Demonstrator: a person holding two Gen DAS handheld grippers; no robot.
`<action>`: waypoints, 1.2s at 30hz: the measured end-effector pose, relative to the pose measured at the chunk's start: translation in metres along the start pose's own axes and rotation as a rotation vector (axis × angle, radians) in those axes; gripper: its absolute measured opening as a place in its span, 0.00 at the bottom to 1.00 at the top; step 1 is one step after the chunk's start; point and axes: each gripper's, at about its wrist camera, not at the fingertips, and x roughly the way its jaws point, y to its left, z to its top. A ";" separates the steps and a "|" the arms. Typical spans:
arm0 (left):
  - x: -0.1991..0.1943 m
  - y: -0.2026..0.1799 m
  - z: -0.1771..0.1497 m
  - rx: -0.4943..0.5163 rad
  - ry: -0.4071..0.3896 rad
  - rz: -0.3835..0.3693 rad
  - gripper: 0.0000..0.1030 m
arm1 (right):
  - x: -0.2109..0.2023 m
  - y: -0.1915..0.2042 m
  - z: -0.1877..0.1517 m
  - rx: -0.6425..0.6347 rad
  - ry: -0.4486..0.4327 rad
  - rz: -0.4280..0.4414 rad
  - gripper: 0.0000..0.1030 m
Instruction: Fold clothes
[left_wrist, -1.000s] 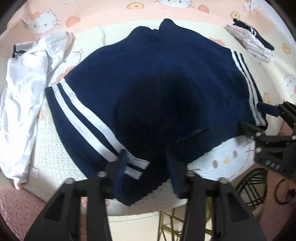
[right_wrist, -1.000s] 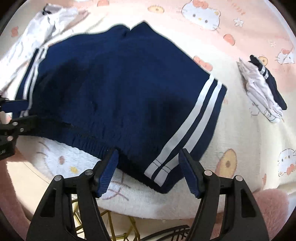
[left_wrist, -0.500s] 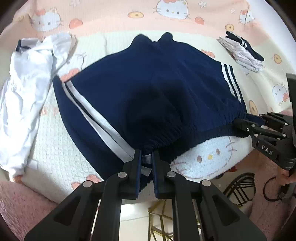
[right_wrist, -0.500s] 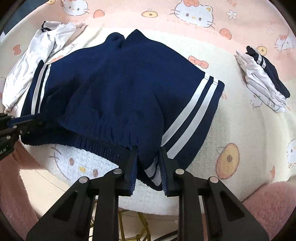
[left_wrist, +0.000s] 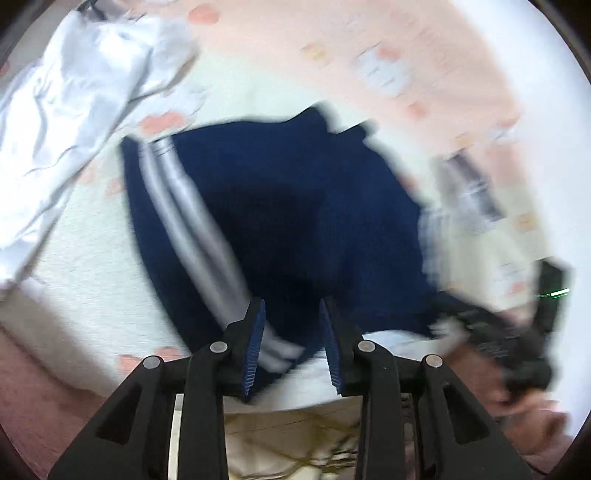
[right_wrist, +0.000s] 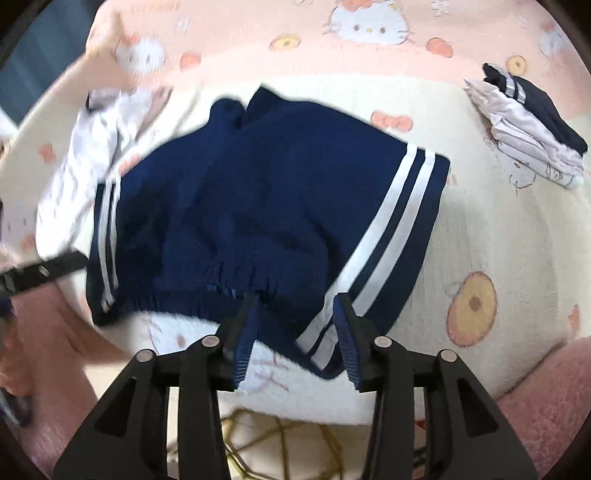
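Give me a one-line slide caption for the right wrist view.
Open right gripper at the waistband corner of navy striped shorts on a cartoon-cat blanket.

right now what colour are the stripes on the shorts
White, two down each side of the navy shorts; the stripes show best in the right wrist view.

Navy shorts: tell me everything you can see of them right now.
The navy shorts look like soft knit, with two white stripes down each side and a gathered elastic waistband nearest the cameras. They lie spread flat on the cream Hello Kitty blanket. The left gripper and right gripper both stand open at the waistband corners, straddling but not clamping the fabric. The left view is motion-blurred.
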 end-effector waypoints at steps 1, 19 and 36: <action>0.013 -0.003 0.000 0.004 0.041 0.029 0.29 | 0.005 -0.004 0.001 0.009 0.010 -0.001 0.42; 0.015 0.024 0.011 -0.131 0.026 0.046 0.31 | 0.015 -0.011 -0.012 0.030 0.095 -0.189 0.50; 0.030 0.042 0.036 -0.142 -0.067 0.259 0.31 | 0.019 -0.028 -0.018 0.112 0.076 -0.216 0.53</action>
